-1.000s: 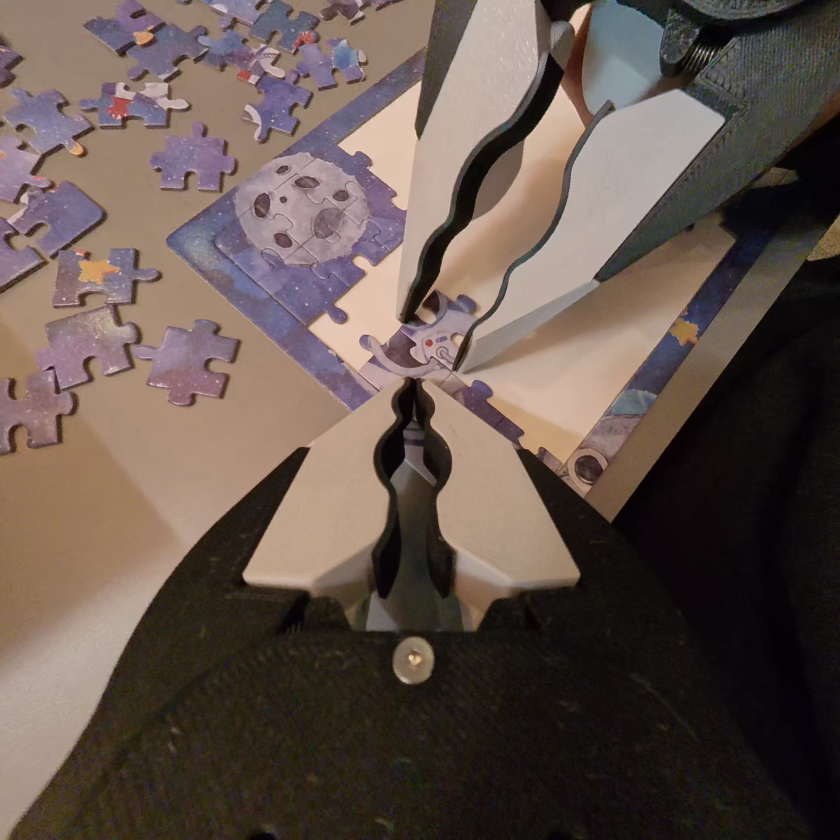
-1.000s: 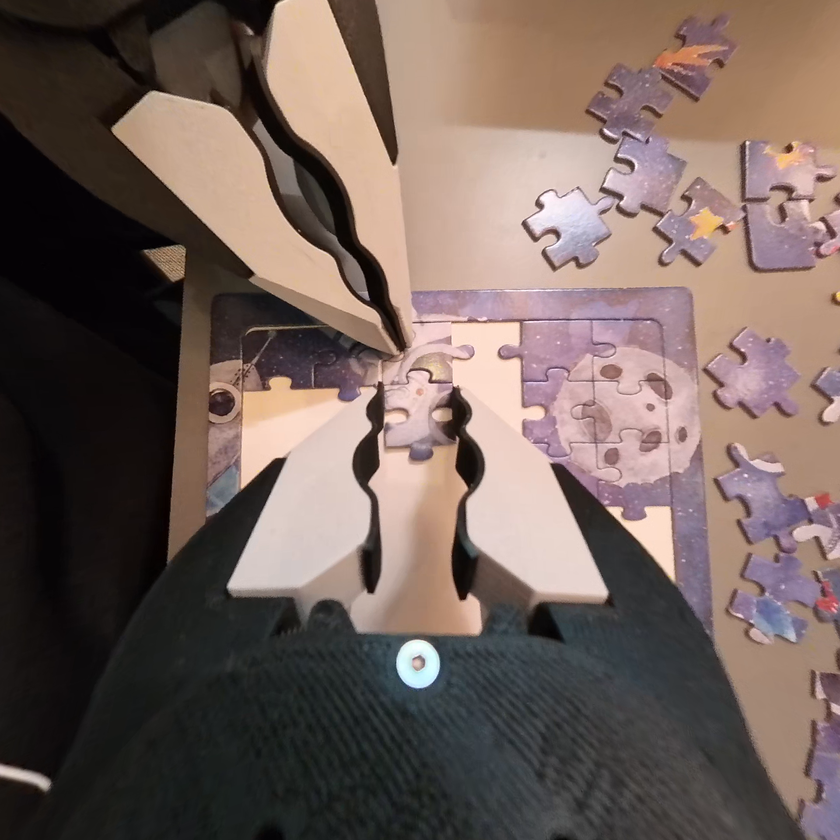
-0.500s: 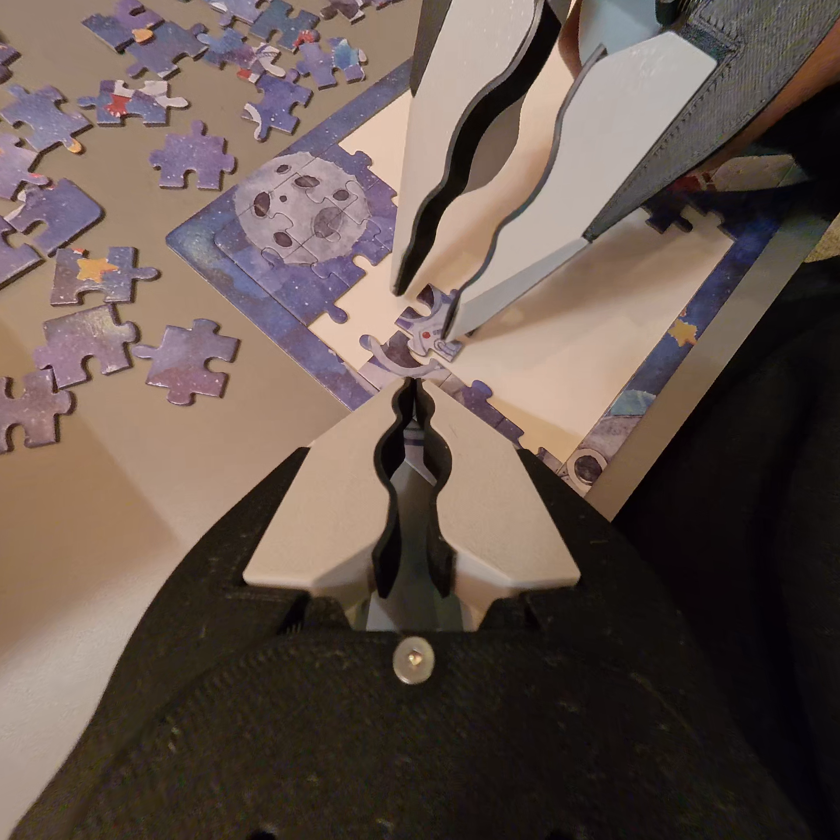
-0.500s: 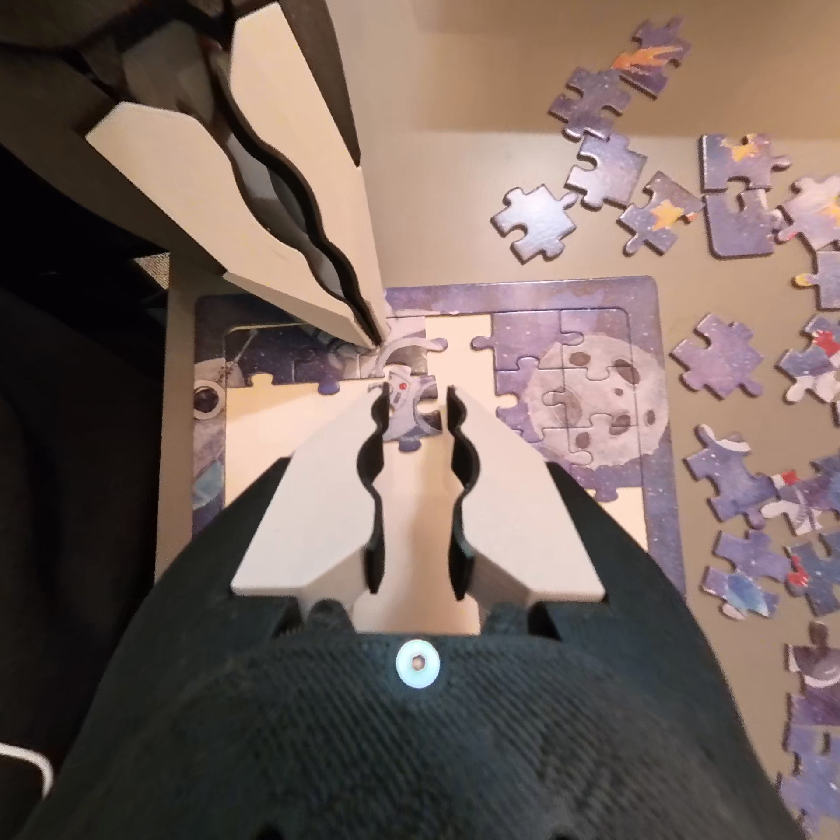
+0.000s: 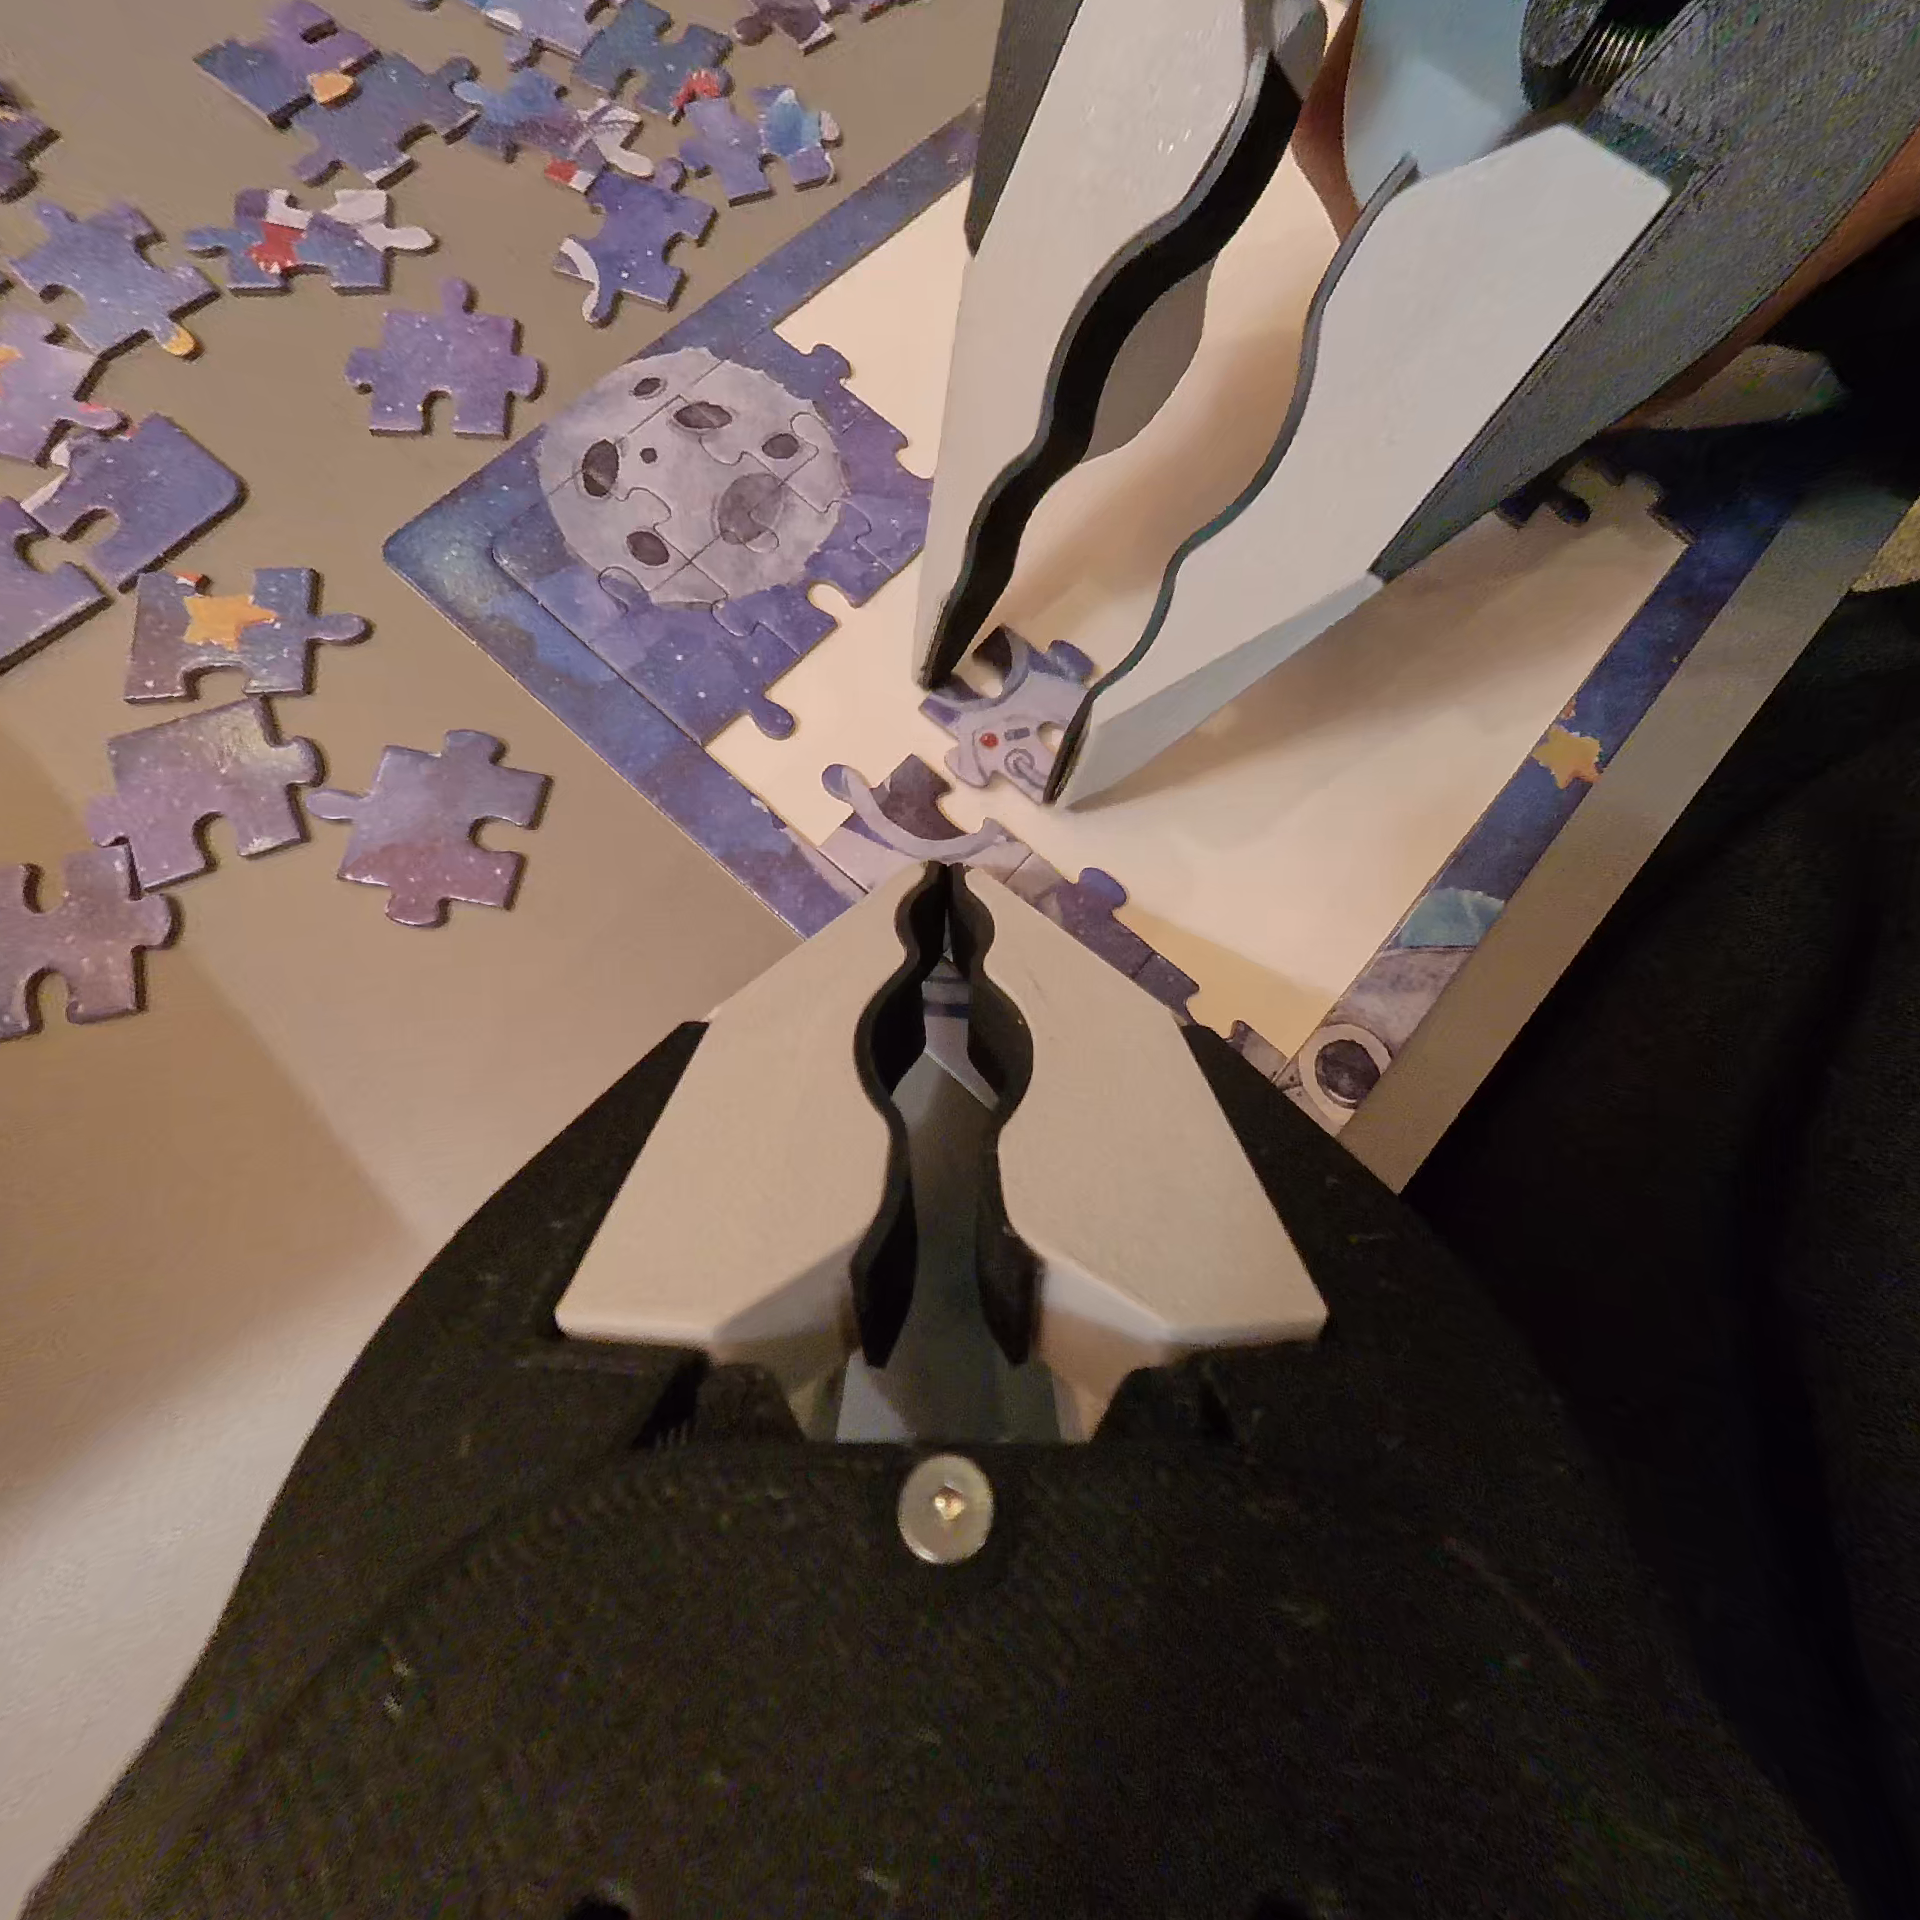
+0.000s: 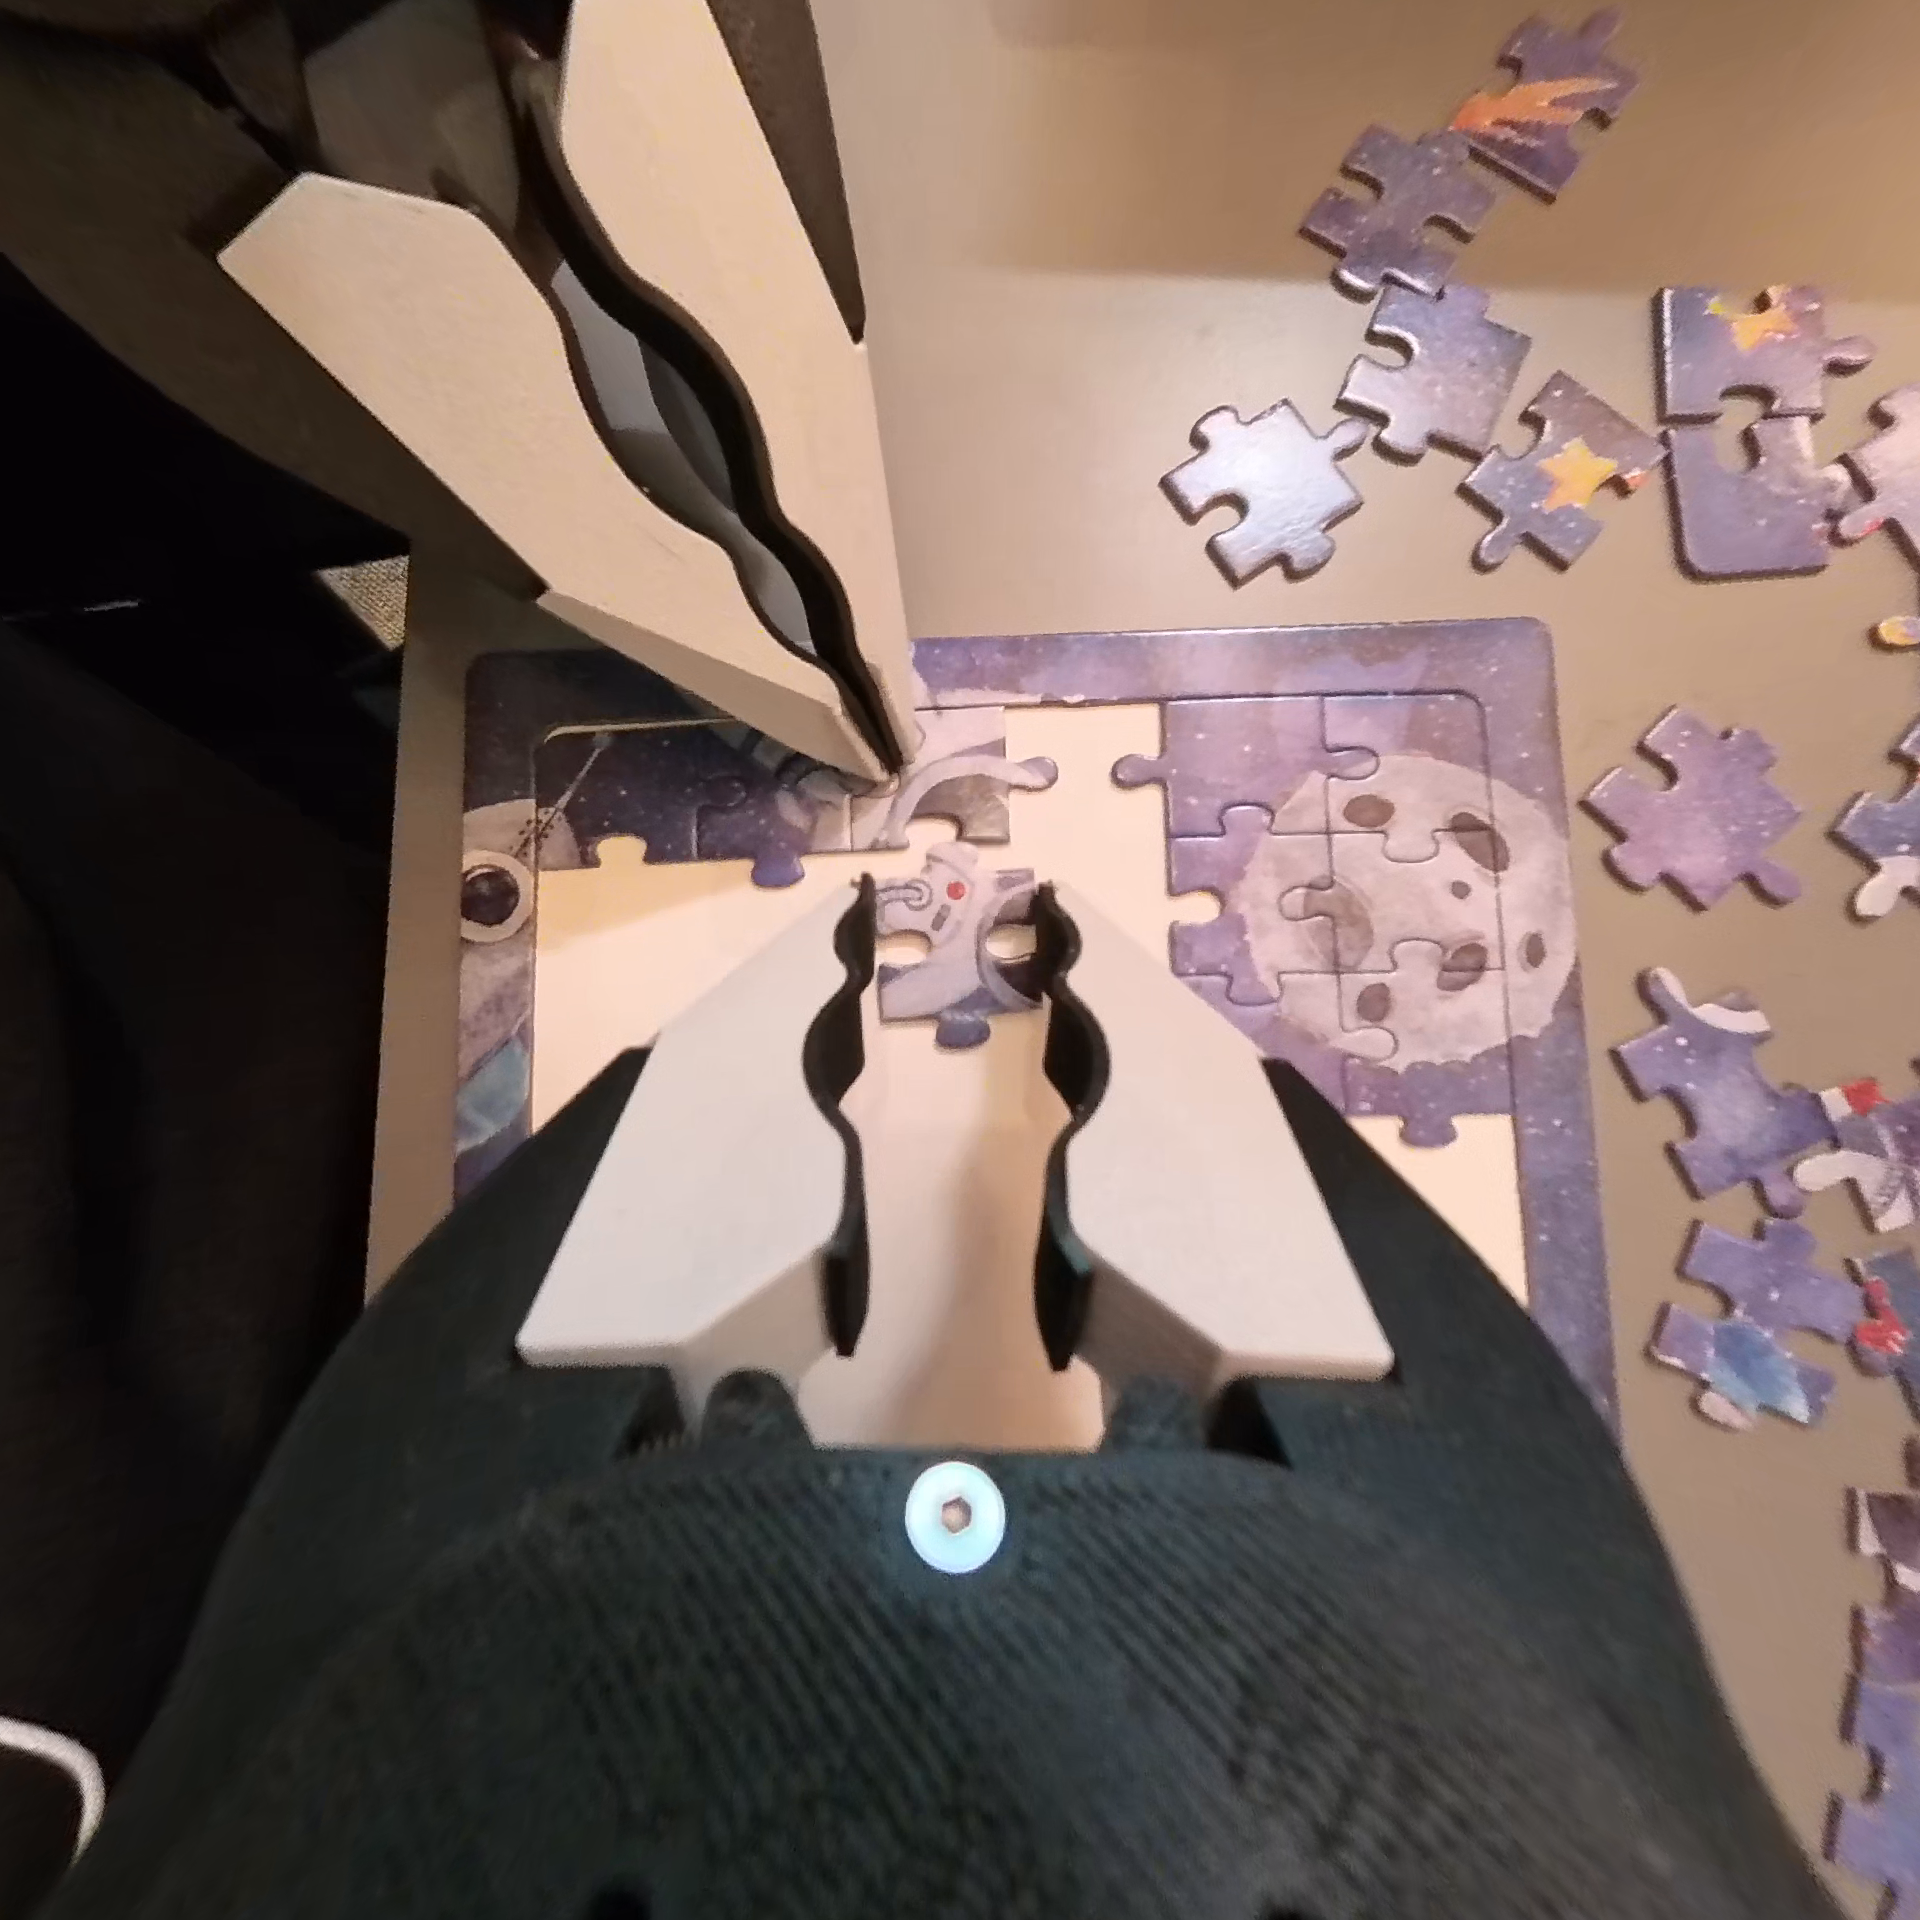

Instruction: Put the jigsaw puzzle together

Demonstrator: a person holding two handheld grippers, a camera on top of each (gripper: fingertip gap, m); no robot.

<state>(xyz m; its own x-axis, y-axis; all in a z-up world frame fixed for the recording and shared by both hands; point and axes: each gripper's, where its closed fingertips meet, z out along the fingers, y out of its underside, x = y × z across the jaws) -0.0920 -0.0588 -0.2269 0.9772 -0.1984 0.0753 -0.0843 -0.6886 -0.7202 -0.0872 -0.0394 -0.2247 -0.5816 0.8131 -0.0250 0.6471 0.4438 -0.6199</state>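
A blue-framed puzzle tray (image 5: 582,717) lies on the tan table, and it also shows in the right wrist view (image 6: 1195,665). My left gripper (image 5: 948,868) is shut with nothing between its pads. Its tips press down on a placed piece with a white arc (image 5: 904,821), as the right wrist view (image 6: 888,764) also shows. My right gripper (image 6: 954,888) is shut on a pale astronaut piece with a red dot (image 6: 945,956). The piece lies flat on the tray's cream base with a pad at each side edge. The left wrist view shows the same piece (image 5: 1003,727) just short of the placed piece.
A finished moon section (image 5: 691,488) fills one tray corner (image 6: 1392,894). Several loose purple pieces (image 5: 436,821) are scattered on the table beside the tray (image 6: 1268,488). A person's dark clothing (image 5: 1714,1143) borders the table edge. Less than 4 cm separates the two grippers' tips. The right tips stand about 7 cm off the finished moon section (image 5: 691,488).
My right gripper has drawn the astronaut piece back from the placed piece, and the piece has turned between the pads to sit square. My left gripper has stayed shut and still.
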